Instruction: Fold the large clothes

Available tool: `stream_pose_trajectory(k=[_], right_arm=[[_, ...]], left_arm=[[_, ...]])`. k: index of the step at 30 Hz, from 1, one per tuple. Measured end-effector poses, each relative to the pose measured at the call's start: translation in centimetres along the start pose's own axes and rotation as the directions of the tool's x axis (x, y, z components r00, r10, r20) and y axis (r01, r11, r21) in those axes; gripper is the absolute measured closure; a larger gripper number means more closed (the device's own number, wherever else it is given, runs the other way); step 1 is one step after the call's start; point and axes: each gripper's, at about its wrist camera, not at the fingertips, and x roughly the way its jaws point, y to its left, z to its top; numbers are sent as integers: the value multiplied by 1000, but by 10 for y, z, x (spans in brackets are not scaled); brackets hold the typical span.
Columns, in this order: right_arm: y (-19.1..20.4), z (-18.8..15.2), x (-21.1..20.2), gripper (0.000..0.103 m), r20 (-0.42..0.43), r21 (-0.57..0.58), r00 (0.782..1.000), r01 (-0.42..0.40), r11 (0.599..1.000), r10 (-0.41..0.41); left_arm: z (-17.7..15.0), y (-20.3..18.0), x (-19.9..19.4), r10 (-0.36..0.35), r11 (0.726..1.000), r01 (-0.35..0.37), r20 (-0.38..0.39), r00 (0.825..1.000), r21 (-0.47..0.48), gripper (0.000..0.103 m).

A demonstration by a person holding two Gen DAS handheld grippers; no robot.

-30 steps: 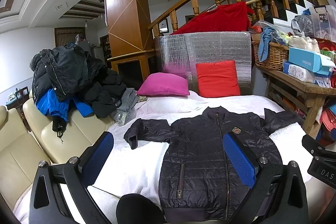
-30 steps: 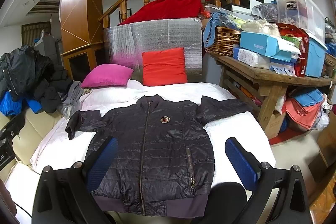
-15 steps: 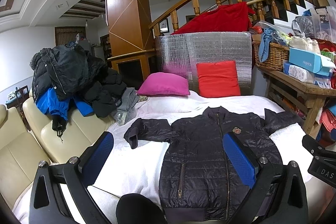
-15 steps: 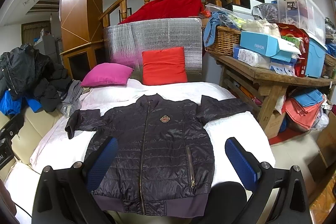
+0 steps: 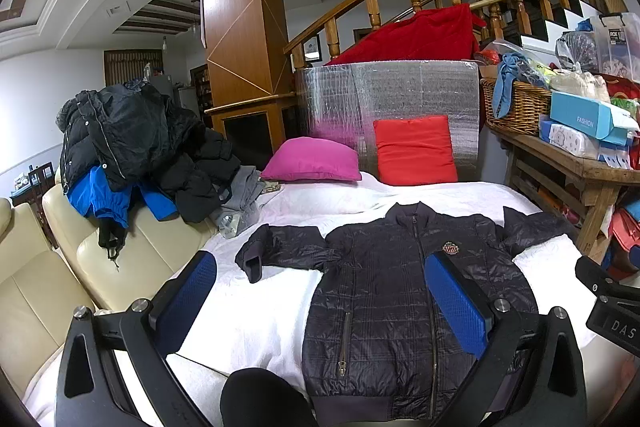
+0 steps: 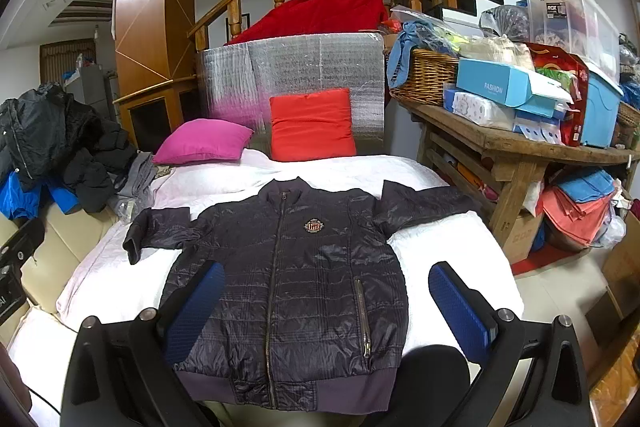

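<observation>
The left gripper hangs with its blue-padded fingers spread wide and nothing between them, held above the near edge of the bed. The right gripper is likewise spread wide and empty, its fingers apart over the jacket's hem and the sheet to its right.

The white-covered bed fills the middle of the scene. To its left stands a cream sofa with a heap of dark coats and something blue piled on its back. To the right is a wooden table crowded with boxes and a wicker basket.

The dark quilted jacket lies flat on the bed, front up, zipped, collar toward the far end and hem at the near edge. Both sleeves are spread out sideways, the left cuff bent toward the near side.

At the far end of the bed a red cushion leans upright against a silver panel, and a pink cushion lies just left of it. A small crest badge sits on the jacket's chest.
</observation>
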Motion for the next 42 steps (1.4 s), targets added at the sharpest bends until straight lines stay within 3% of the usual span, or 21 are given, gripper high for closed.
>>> stream_pose_trajectory(k=[42], right_arm=[[0, 3, -1, 0, -5, 1, 1000, 11, 1000, -11]], left_arm=[[0, 2, 1, -3, 1000, 3, -3, 1000, -1, 0]])
